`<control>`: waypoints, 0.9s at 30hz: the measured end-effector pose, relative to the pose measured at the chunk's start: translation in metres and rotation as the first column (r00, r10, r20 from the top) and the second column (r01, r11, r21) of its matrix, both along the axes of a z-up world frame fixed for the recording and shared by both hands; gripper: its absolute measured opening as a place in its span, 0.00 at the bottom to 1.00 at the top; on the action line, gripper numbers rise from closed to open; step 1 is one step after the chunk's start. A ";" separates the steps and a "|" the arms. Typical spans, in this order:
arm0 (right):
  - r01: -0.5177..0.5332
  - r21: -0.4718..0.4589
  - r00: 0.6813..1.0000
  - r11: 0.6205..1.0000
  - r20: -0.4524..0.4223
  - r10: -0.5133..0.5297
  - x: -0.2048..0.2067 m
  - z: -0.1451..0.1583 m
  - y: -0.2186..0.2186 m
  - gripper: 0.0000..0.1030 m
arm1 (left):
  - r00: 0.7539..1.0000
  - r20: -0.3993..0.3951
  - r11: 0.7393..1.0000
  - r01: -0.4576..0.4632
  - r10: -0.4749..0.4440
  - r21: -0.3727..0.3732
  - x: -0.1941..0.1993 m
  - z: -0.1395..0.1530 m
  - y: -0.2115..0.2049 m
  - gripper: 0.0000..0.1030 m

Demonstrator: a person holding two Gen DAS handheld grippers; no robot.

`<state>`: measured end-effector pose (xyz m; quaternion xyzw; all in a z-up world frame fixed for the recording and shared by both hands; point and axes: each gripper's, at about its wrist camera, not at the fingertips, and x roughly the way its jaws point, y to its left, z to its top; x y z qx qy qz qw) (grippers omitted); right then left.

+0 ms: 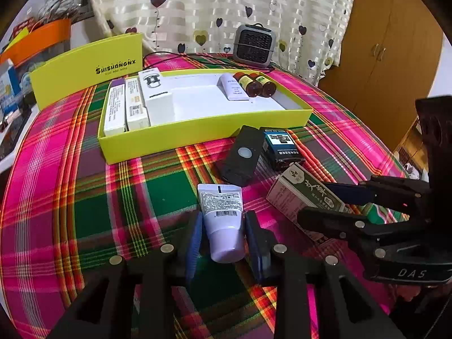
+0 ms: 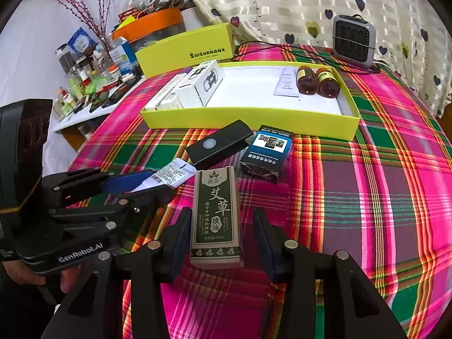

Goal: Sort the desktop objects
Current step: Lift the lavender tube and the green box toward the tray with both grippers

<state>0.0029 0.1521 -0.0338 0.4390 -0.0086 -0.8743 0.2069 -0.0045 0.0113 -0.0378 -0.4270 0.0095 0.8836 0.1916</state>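
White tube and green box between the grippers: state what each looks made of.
White tube: looks like soft matte plastic, with a flat crimped end and printed label with barcode. Green box: appears to be printed cardboard with sharp folded edges, seemingly under glossy clear film, judging by the glare; contents unseen.

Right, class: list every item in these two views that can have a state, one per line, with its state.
Left claw: open, astride the white tube, pads not clearly touching.
Right claw: open, astride the green box.
White tube: lying flat on the cloth.
Green box: lying flat, label up.
Yellow tray: lidless, partly filled.
Brown bottles: lying in the tray.
Black remote: lying flat.
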 end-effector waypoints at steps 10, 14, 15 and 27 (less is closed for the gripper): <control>-0.015 -0.004 1.000 1.000 0.004 0.015 0.000 -0.001 -0.001 0.34 | 1.000 -0.011 1.000 -0.002 0.001 -0.030 0.000 0.000 0.007 0.31; -0.021 -0.009 1.000 1.000 0.005 0.021 0.000 -0.001 0.000 0.32 | 1.000 -0.010 1.000 -0.007 0.006 -0.027 -0.001 0.000 0.006 0.31; -0.021 -0.010 1.000 1.000 0.004 0.021 0.000 -0.001 0.000 0.32 | 1.000 -0.010 1.000 -0.008 0.007 -0.025 -0.001 0.000 0.006 0.31; -0.011 -0.019 1.000 1.000 -0.013 0.010 0.003 0.004 0.008 0.32 | 1.000 -0.002 1.000 -0.011 0.011 -0.011 0.003 0.001 0.007 0.30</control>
